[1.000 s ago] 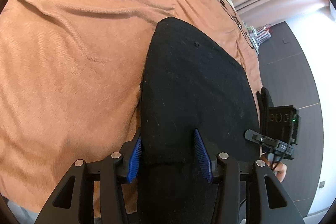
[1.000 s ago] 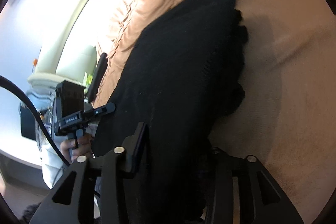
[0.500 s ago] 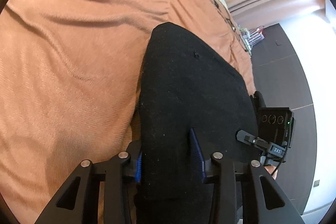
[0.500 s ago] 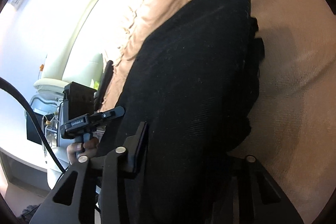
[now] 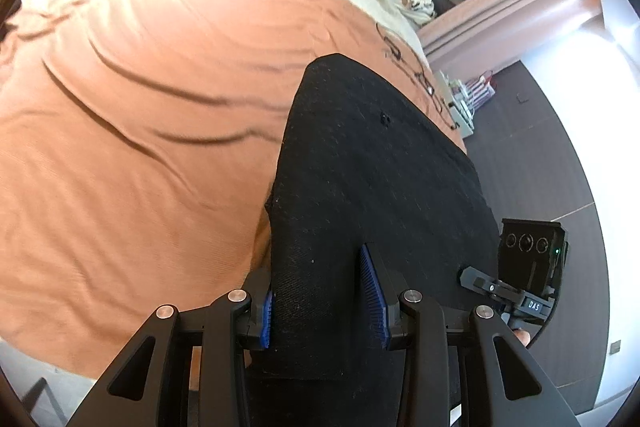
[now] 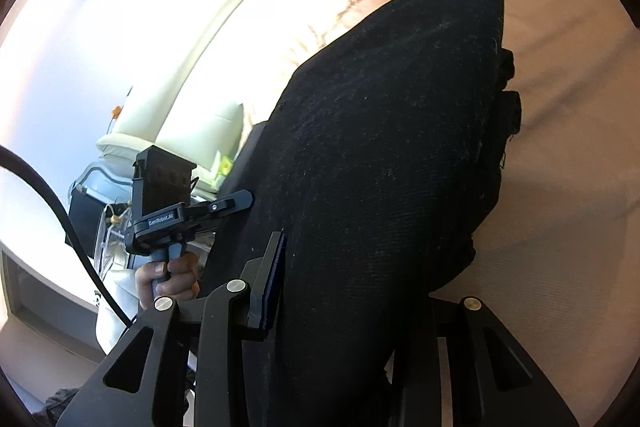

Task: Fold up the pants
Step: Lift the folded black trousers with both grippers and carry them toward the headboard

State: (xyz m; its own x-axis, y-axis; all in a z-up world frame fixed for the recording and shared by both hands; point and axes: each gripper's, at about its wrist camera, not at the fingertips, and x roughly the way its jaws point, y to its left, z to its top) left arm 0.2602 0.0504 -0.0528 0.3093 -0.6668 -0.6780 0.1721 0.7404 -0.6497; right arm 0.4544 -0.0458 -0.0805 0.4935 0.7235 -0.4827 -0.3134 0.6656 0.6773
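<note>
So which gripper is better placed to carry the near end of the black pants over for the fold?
Neither alone: left gripper and right gripper each clamp the black pants, probably moving together.

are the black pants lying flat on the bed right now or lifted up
Partly lifted. The near end of the black pants is clamped in the left gripper and right gripper; the far end rests on the orange blanket.
</note>
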